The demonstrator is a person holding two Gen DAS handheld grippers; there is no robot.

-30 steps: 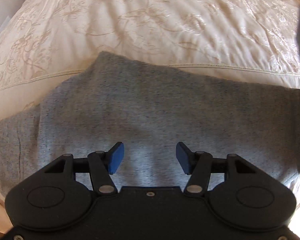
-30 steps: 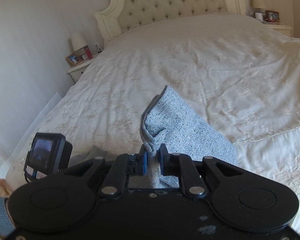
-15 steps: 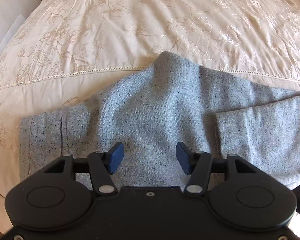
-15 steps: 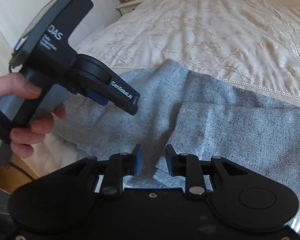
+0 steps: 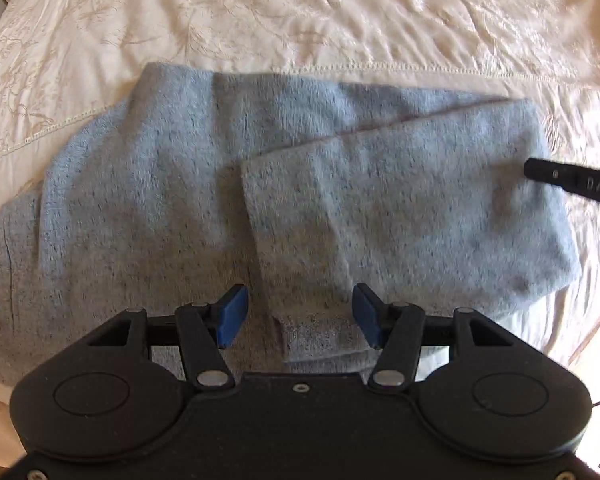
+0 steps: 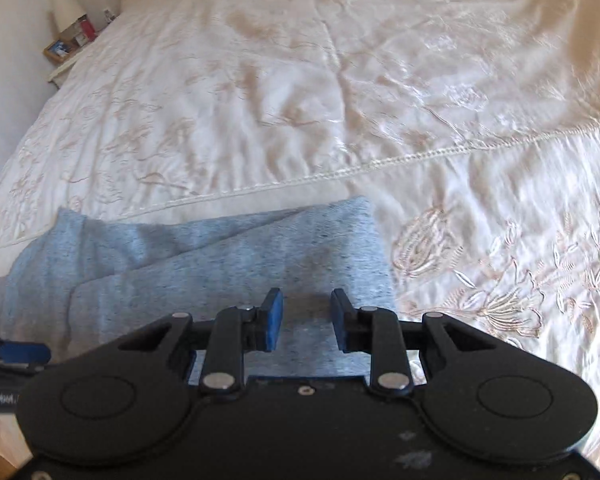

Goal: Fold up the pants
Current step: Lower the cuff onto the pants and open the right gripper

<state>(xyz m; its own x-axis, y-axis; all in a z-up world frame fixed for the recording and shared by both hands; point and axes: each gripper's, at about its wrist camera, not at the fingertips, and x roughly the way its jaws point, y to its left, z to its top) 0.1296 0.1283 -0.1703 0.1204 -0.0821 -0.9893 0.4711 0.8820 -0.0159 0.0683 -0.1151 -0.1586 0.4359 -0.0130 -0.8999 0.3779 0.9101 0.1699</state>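
Grey knit pants (image 5: 160,208) lie across the near part of a cream bedspread (image 5: 339,20). One leg (image 5: 411,200) is folded back over the rest, and its cuff (image 5: 319,336) ends just under my left gripper (image 5: 300,300). That gripper points straight down, open, with nothing pinched. In the right wrist view the pants (image 6: 220,264) show their folded right end. My right gripper (image 6: 306,300) hovers over that end, open, the cloth lying flat below the pads. A black part of the right gripper's body (image 5: 571,184) juts in at the right edge of the left wrist view.
The embroidered bedspread (image 6: 339,100) stretches far beyond the pants, with a stitched seam (image 6: 339,168) running across it. A nightstand (image 6: 68,48) with a lamp and small items stands at the far left by the wall. The left gripper's blue pad (image 6: 20,354) shows at the left edge.
My right gripper let go of the pants leg it held up, and came down low. The leg now lies folded over the pants. My left gripper shifted sideways over the cuff.
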